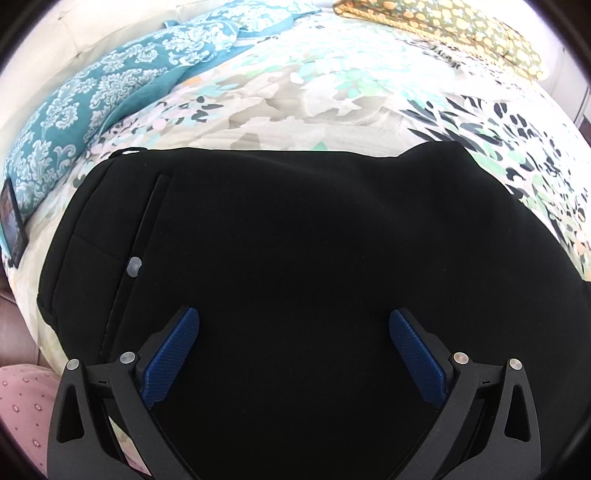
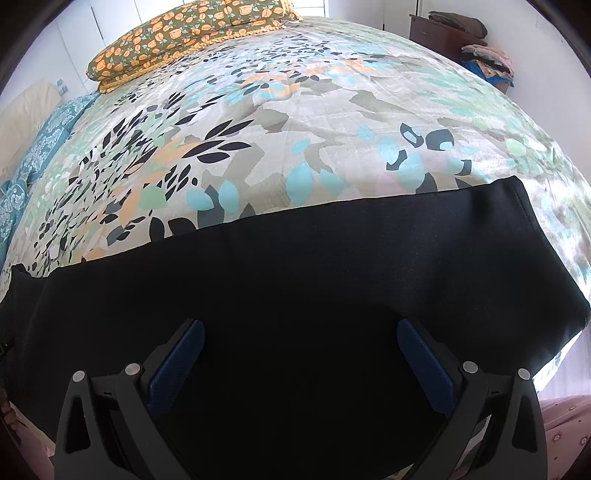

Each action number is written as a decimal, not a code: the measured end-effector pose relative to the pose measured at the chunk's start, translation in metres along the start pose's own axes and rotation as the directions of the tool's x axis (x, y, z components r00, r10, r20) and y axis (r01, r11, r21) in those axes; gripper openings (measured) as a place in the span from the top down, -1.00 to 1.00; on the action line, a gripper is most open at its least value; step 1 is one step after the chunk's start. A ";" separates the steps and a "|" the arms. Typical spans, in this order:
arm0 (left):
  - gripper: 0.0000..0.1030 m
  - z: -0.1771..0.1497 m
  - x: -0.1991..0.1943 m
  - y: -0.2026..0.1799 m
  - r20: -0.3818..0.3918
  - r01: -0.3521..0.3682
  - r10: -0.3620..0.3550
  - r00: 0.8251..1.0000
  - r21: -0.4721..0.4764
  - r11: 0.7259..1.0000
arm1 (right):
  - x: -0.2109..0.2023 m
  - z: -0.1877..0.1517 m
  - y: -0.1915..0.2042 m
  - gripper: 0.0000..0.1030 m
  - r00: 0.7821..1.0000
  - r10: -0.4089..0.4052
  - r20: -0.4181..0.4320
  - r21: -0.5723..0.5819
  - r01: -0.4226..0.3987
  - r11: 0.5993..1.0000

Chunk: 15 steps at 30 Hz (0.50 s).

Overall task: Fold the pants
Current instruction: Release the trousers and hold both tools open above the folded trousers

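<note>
The black pants [image 1: 295,258] run off the lower edge of both wrist views, their near hem unseen and their folds lost in shadow. A dark framed object [image 1: 14,225] at the left rim is half cut off, and piled clothes [image 2: 487,59] on a far dresser [image 2: 436,33] stay indistinct.

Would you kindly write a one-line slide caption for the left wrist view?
Open left gripper above black pants lying on a floral bedspread, pocket button visible.

Likely home bedroom: bed [image 2: 314,110], pillow [image 2: 177,40]
</note>
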<state>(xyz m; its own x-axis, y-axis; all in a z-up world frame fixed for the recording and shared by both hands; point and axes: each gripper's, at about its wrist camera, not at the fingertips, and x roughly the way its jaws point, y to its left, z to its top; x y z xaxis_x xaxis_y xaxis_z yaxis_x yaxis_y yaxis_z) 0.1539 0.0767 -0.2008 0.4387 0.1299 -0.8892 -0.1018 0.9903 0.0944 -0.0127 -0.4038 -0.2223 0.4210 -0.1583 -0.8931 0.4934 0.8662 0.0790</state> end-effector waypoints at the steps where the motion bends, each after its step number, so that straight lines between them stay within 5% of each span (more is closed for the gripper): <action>1: -0.99 0.000 0.000 0.000 0.000 -0.001 0.001 1.000 0.001 1.000 | 0.000 0.000 0.000 -1.00 1.000 0.000 0.000 0.000 0.000 1.000; 15: -0.99 0.000 0.001 0.000 0.004 -0.004 0.004 1.000 0.005 1.000 | 0.001 0.001 0.000 -1.00 1.000 0.001 0.000 0.000 -0.001 1.000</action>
<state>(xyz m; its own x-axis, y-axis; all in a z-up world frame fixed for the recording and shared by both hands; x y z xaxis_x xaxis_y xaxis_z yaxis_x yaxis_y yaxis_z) 0.1543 0.0767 -0.2014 0.4415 0.1340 -0.8872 -0.0991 0.9900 0.1002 -0.0114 -0.4041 -0.2228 0.4214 -0.1571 -0.8932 0.4926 0.8666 0.0799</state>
